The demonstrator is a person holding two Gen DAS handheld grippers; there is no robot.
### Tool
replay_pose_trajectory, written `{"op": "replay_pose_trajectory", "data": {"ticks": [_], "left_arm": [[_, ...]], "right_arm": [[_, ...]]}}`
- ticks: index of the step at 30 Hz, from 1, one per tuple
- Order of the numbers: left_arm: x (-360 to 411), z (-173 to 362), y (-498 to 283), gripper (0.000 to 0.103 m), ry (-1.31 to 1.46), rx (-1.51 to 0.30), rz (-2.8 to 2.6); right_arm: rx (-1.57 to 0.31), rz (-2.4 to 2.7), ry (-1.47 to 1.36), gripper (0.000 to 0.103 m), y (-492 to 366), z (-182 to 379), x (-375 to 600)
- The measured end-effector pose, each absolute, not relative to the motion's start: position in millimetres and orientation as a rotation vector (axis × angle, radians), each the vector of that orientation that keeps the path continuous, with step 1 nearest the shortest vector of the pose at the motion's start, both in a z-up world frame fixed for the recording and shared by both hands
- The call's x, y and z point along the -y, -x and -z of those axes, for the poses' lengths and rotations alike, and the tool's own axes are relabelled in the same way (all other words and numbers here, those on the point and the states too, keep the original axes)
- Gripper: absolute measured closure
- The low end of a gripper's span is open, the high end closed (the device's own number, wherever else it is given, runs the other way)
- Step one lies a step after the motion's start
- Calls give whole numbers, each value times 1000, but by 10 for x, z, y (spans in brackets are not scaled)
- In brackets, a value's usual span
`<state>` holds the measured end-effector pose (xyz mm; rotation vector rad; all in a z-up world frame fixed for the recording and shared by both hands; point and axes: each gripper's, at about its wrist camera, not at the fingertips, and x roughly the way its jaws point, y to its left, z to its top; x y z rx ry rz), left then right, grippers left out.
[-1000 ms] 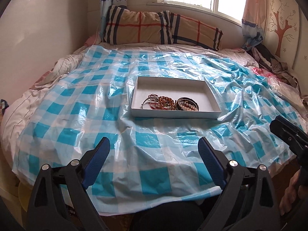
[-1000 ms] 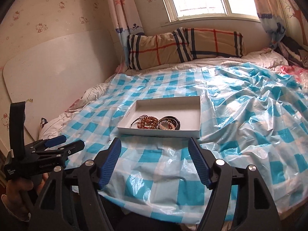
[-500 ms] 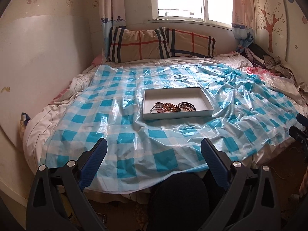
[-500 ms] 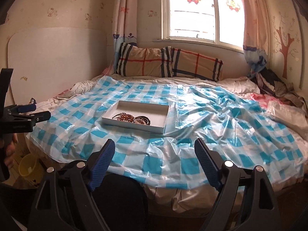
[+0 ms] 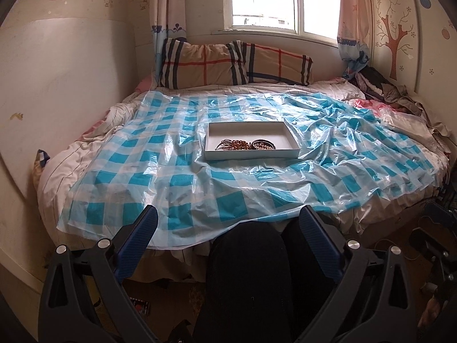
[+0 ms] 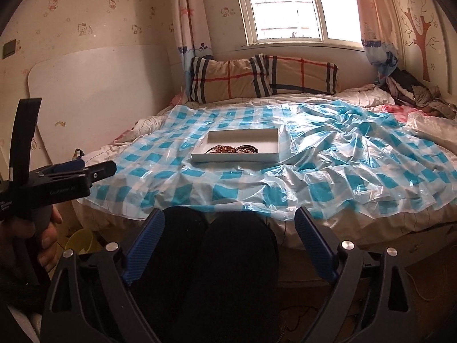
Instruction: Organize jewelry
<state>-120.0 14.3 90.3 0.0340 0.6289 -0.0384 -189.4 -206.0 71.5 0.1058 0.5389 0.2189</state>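
Checked plastic covers the bed (image 5: 120, 171), where the white tray (image 5: 291, 143) holds the jewelry (image 5: 245, 144). Both the left gripper (image 5: 228, 228) and right gripper (image 6: 230, 227), jaws wide and empty, hang well apart from it; sorting looks finished or paused, and any further pick needs a reach forward.

Glossy crinkled plastic sheet (image 5: 177, 171), matt white card tray (image 5: 251, 154), cloth pillows (image 5: 234, 65)

Home bedroom, likely child's. Bed (image 5: 85, 165) fills room, blue-check plastic sheet (image 5: 177, 177) spread over rumpled bedding. Two plaid pillows (image 5: 205, 65) against wall under window (image 5: 280, 0). Cartoon-cat wallpaper (image 6: 85, 28), printed curtains (image 6: 191, 14), tree decal (image 5: 395, 34) on right wall. Heap of clothes (image 6: 414, 91) in far corner of bed.
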Motion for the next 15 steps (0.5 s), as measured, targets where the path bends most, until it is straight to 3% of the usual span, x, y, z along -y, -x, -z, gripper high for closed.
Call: {"op": "replay_pose_trajectory", "data": {"ticks": [15], "left_arm": [[-227, -968, 1464, 8, -32, -595, 28]], "right_arm": [[-495, -207, -97, 9, 2126, -804, 2055]]}}
